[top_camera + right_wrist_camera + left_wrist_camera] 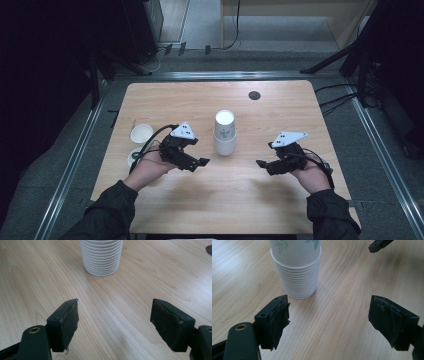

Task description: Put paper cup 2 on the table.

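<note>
1. A tall stack of white paper cups (225, 133) is standing upside down mid-table on the light wooden table (280, 107), untouched.
2. The left gripper (198, 162) is hovering just left of the stack, jaws spread wide and holding nothing.
3. The right gripper (262, 164) is waiting further off to the right, jaws likewise apart and empty.
4. Two loose white cups (141, 134) are sitting by the left edge; most unstacking seemingly remains.

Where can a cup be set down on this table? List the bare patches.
Bare wood runs along the far edge behind the stack of cups, up to the dark round spot, and in front of the stack between the left tongs and right tongs. Crowded: the left edge, where two single cups sit.
</note>
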`<move>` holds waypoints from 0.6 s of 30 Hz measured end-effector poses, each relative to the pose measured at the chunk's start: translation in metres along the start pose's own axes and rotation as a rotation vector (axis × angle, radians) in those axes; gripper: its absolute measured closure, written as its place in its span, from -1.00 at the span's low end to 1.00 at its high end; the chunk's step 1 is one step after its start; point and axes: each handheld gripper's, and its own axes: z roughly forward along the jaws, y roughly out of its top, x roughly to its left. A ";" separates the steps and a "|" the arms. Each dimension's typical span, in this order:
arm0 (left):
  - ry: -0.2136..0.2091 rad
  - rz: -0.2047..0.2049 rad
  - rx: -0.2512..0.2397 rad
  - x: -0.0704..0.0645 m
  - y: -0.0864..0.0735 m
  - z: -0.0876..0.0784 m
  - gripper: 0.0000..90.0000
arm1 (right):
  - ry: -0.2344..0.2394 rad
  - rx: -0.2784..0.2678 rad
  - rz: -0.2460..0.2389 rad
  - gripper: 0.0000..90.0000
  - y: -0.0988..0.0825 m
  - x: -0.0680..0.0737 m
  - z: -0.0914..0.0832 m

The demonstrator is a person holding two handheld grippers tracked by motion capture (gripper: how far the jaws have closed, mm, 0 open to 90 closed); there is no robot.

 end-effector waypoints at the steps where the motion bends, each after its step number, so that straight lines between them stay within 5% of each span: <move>1: -0.003 -0.005 -0.003 -0.001 0.000 0.002 -0.62 | 0.005 0.003 -0.004 -0.48 0.000 0.001 0.001; 6: -0.051 -0.053 -0.014 -0.008 -0.005 0.015 -0.62 | 0.019 -0.012 -0.017 -0.48 0.004 0.008 0.003; 18: 0.023 0.019 -0.006 -0.021 -0.017 0.035 -0.62 | 0.060 -0.004 -0.050 -0.48 0.010 0.020 0.013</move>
